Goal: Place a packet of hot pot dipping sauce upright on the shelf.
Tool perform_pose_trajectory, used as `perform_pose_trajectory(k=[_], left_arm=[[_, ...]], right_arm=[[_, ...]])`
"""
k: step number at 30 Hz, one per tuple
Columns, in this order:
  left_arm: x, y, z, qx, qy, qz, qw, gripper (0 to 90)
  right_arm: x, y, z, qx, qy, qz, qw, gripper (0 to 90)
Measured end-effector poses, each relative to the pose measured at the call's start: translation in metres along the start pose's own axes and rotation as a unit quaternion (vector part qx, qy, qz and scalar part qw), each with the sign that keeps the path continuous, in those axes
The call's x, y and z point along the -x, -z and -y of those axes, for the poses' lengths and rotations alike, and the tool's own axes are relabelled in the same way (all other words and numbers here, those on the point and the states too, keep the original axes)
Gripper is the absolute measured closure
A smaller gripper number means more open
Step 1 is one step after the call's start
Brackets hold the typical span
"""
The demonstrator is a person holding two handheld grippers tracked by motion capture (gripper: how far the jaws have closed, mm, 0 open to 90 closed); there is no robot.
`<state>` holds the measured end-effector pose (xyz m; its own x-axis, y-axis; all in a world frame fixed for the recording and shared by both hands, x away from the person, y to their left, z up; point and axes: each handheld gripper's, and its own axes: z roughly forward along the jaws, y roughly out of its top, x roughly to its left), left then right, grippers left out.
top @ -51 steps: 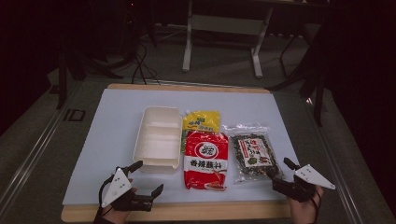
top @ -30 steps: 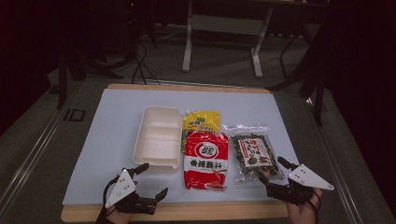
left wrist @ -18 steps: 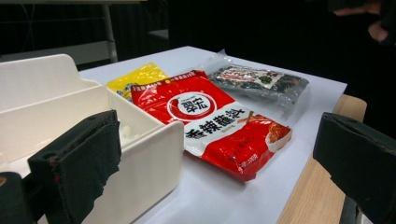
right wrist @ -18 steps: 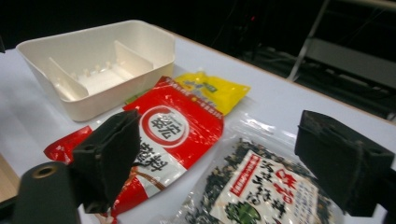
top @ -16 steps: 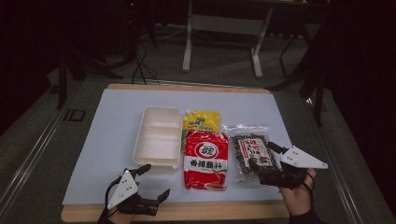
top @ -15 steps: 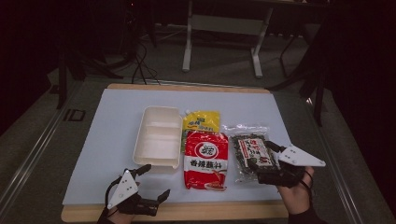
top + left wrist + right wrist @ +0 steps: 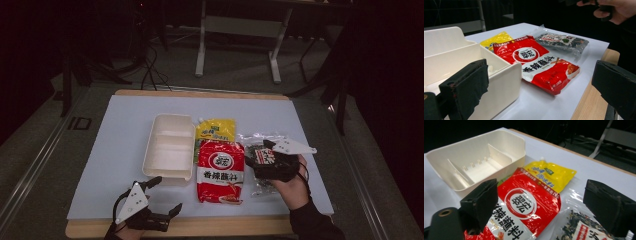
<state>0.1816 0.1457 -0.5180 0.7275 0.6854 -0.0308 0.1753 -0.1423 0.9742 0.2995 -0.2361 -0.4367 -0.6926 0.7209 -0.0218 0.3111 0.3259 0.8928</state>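
Observation:
A white divided box (image 7: 169, 147) lies on the pale blue mat, with a yellow pouch (image 7: 216, 130), a red pouch (image 7: 220, 170) and a clear bag of dark dried food (image 7: 256, 179) to its right. My right gripper (image 7: 257, 151) hovers open over that clear bag. Its own view looks past wide jaws at the box (image 7: 474, 162), the yellow pouch (image 7: 551, 175), the red pouch (image 7: 524, 207) and the bag (image 7: 579, 227). My left gripper (image 7: 166, 194) is open near the front edge, below the box. Between its jaws are the box (image 7: 499, 75) and red pouch (image 7: 536, 65).
The mat (image 7: 115, 140) covers a wooden table whose bare edge (image 7: 200, 227) runs along the front. A metal table frame (image 7: 237, 45) and cables stand on the dark floor beyond. A person's hand (image 7: 614, 10) holds the other gripper at the left gripper view's top right.
My right gripper has moved left and forward from the table's right front edge to over the clear bag. The left gripper has shifted only slightly. The packets and box have not moved.

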Motion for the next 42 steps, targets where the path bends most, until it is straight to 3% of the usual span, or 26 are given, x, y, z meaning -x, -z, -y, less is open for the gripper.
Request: perform_pose_trajectory(k=[7,16,27,35,42], left_arm=[[0.001,-0.001,0.001,-0.003,-0.004,0.001,1.0000,2.3],[0.001,-0.001,0.001,-0.005,-0.004,0.000,1.0000,2.3],[0.001,-0.002,0.001,-0.009,-0.004,0.002,0.9999,2.3],[0.001,-0.004,0.002,-0.017,-0.006,0.006,0.9998,2.3],[0.001,-0.004,0.003,-0.019,-0.008,0.007,0.9998,2.3]], right_arm=[[0.006,-0.029,-0.002,-0.032,-0.011,0.003,0.9994,15.2],[0.016,-0.052,0.002,-0.056,-0.034,0.028,0.9975,32.0],[0.029,-0.077,0.006,-0.098,-0.059,0.044,0.9925,33.0],[0.036,-0.096,0.010,-0.122,-0.067,0.039,0.9894,33.4],[0.040,-0.112,0.017,-0.152,-0.078,0.030,0.9849,34.7]])
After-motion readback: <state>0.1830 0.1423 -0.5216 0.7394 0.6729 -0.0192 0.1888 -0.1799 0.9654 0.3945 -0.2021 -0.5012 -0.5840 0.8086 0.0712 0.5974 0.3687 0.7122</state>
